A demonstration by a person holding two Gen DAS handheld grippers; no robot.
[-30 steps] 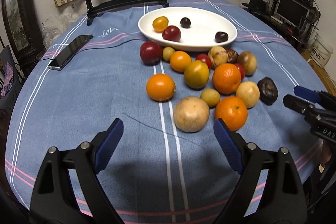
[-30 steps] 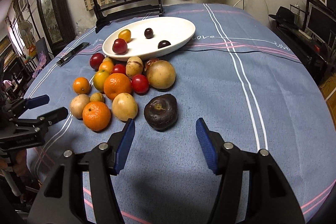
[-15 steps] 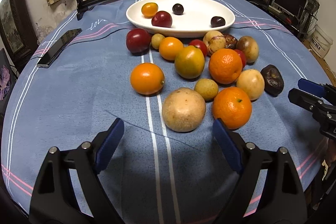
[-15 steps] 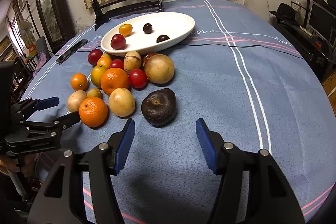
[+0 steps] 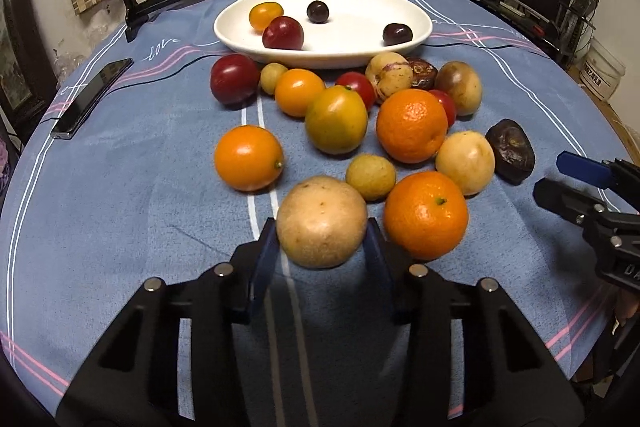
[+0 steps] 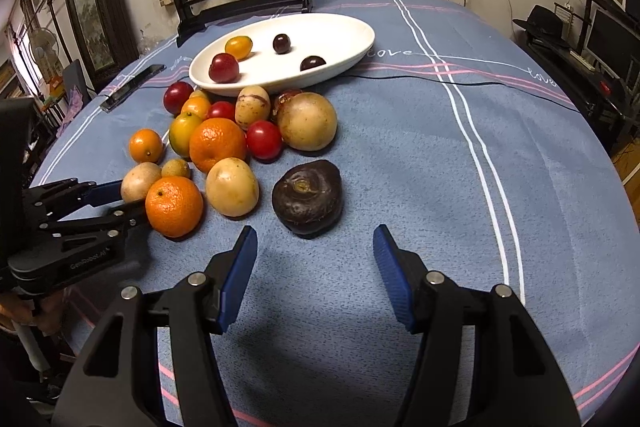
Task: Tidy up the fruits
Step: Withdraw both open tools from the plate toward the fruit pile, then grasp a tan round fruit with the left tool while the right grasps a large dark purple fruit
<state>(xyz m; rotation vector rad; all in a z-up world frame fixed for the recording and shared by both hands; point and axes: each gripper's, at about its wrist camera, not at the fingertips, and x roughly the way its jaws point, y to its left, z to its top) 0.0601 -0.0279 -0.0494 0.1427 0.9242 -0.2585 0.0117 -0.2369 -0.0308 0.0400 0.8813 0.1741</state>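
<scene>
- Fruits lay heaped on the blue cloth (image 5: 120,195) before an oval white dish (image 5: 360,39) holding four smooth, glossy ones.
- A second earlier the left gripper (image 5: 322,247) gaped short of the heap; now its jaws were closing around a round, speckled tan fruit (image 5: 322,223), pads at its sides.
- Only the right view showed the right gripper (image 6: 316,267) released, behind a wrinkled dark fruit (image 6: 307,197).

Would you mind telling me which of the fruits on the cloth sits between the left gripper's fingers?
The pale tan round fruit nearest the camera; the left gripper is closing around it.
</scene>
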